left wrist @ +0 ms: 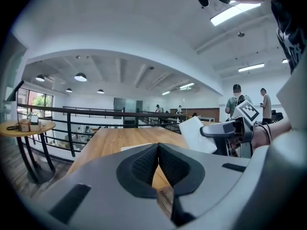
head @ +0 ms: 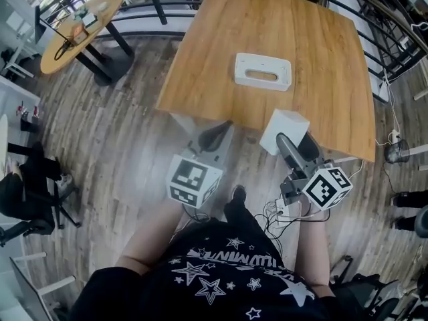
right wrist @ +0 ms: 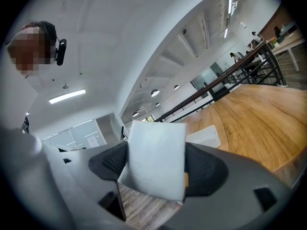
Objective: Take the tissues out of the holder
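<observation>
Tissues: a white folded stack [head: 284,131], already out of the holder and held in the air just past the table's near edge, in front of the person.
Holder: a white box with a slot in its top [head: 263,71], lying flat near mid-table, well apart from the stack. The slot looks empty, but its inside cannot be checked.
Right gripper [head: 286,141]: jaws clamped on the stack, which stands up between the pads. The broad pinch is judged to keep the sheets together.
Left gripper [head: 215,136]: jaws pressed together with nothing between them. It is held beside the right one, off the table's near edge, and is judged idle, since the holder needs no steadying now.
Table [head: 321,59]: wooden, bearing only the holder.
Task status: extraction judged done; setting the stack down remains.
</observation>
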`<state>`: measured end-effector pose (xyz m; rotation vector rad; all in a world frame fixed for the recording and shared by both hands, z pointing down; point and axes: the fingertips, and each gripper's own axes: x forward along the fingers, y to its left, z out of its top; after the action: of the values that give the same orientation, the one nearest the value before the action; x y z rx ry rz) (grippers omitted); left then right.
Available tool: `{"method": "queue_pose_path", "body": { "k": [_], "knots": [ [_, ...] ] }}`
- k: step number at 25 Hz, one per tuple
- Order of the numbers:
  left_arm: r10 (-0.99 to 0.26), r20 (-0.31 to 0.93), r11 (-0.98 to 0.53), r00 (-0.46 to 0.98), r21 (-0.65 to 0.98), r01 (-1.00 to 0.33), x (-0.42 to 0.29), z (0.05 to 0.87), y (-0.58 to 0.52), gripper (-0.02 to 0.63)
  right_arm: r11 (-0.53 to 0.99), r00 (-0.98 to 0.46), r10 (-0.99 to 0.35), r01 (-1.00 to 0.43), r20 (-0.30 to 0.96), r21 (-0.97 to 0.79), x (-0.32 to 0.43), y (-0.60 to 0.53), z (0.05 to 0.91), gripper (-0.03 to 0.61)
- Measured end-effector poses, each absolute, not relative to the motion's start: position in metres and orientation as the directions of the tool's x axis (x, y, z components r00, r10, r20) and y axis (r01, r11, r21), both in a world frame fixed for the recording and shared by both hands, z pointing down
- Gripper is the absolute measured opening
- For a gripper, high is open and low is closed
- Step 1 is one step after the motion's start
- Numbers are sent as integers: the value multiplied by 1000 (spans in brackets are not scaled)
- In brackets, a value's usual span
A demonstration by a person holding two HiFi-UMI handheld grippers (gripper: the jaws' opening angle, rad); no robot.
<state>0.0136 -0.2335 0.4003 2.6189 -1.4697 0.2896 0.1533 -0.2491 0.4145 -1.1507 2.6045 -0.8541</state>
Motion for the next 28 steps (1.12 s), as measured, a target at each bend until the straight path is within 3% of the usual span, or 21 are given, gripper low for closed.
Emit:
{"method": "queue_pose_path", "body": {
  "k": [28],
  "knots": [
    [-809, 162, -567, 565, 36, -823, -103, 385, 27, 11, 491, -589, -801, -748, 107, -447, 44, 22, 396, 370]
  ]
}}
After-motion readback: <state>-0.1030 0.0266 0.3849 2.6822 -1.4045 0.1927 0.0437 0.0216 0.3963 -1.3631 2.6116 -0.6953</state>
